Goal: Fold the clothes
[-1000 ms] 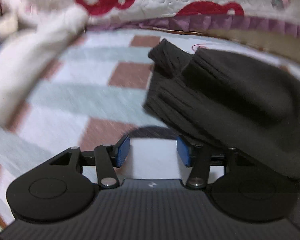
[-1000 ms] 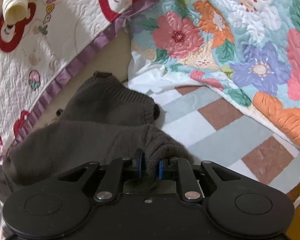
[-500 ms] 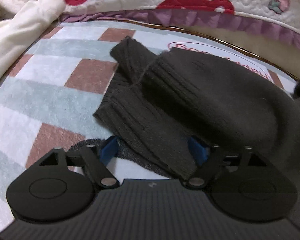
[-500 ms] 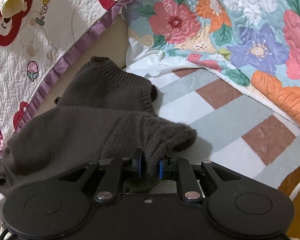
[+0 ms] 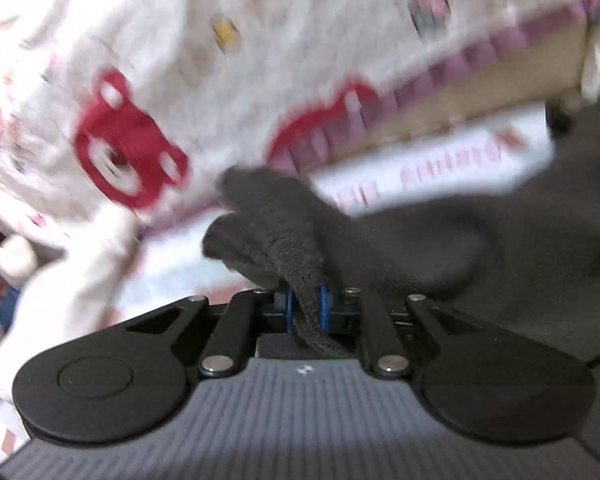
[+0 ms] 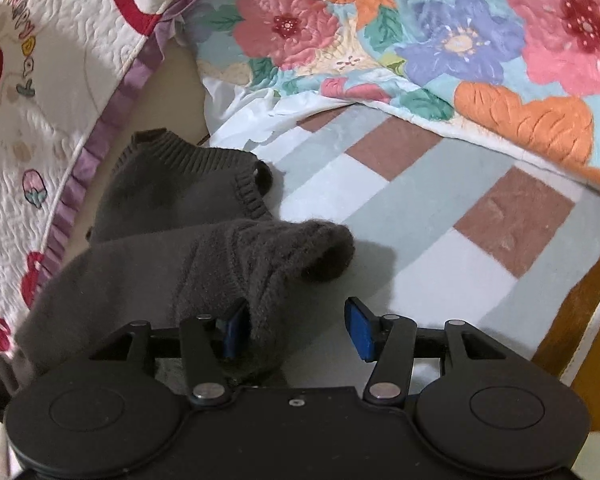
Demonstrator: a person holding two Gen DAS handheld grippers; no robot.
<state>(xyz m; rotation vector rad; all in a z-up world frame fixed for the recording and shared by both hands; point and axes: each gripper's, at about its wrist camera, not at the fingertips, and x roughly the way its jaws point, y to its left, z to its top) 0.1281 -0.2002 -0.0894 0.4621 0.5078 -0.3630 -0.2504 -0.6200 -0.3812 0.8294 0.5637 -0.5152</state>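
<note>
A dark grey knit sweater [image 6: 172,200] lies on the checked blanket [image 6: 440,216], partly folded over itself. My left gripper [image 5: 305,305] is shut on a bunched edge of the sweater [image 5: 300,248] and holds it lifted; that view is blurred by motion. My right gripper [image 6: 296,330] is open, with a fold of the sweater [image 6: 260,272] lying loose against its left pad [image 6: 232,328] and its right pad [image 6: 358,328] free over the blanket.
A white quilt with red bears [image 6: 40,60] lies at the left, with a purple ruffle edge [image 6: 100,148]. A floral quilt [image 6: 440,28] covers the back right. The quilt also fills the left wrist view's top [image 5: 180,80]. A yellow-brown edge [image 6: 588,320] is at the right.
My left gripper closed on the sweater edge and lifted it, swinging toward the bear quilt. My right gripper opened and let go of the sweater fold.
</note>
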